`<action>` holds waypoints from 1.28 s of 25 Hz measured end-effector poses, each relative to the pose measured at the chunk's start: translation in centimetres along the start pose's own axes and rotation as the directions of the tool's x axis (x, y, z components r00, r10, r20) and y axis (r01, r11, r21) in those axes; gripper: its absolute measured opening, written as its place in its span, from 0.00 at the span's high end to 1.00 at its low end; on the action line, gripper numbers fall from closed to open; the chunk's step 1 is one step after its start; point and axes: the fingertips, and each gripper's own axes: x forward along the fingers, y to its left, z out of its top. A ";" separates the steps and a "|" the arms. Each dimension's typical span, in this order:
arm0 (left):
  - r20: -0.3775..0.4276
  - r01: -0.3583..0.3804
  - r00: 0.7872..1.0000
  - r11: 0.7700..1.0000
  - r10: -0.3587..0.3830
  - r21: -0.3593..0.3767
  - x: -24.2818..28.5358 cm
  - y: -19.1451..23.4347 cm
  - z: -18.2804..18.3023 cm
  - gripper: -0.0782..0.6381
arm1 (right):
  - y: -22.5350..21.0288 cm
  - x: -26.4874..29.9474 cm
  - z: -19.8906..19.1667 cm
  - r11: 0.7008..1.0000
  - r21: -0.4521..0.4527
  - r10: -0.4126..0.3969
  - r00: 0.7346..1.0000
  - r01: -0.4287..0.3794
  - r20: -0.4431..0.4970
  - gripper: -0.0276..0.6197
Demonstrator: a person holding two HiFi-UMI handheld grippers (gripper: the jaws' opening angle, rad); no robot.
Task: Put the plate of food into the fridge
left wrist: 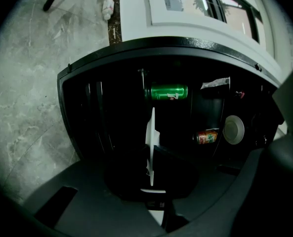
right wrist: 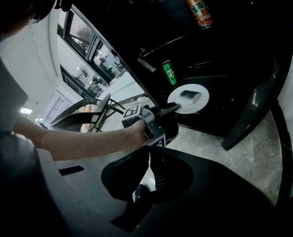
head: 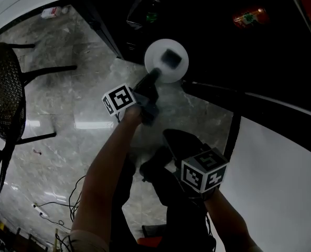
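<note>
Nearest the person, the right tool (right wrist: 148, 152) has its jaws together with nothing between them and points down at the marble floor (head: 82, 98). Ahead of it, the left tool (head: 156, 75) is clamped on the rim of the white plate (head: 158, 54), which carries a dark piece of food (head: 171, 58). The plate is held at the mouth of the open, dark fridge (left wrist: 111, 107). Deeper inside lie a green can (left wrist: 169, 92) and an orange can (left wrist: 206, 137).

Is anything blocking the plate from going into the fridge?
Nothing I can see. The left gripper holds the plate at the mouth of the open fridge. The green can and orange can sit deeper inside, off its path, though the inside is dark.
</note>
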 end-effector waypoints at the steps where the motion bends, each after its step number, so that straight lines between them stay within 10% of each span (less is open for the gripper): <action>1: 0.006 -0.002 1.000 1.000 0.002 -0.001 0.1 0.1 0.1 0.86 | 0.0 0.0 -0.1 1.000 -0.002 0.001 1.000 -0.001 -0.003 0.92; 32: 0.016 -0.009 1.000 0.993 0.008 0.114 3.9 -0.1 2.4 0.86 | -5.9 4.6 2.6 0.991 -0.085 -0.103 0.995 0.104 0.016 0.92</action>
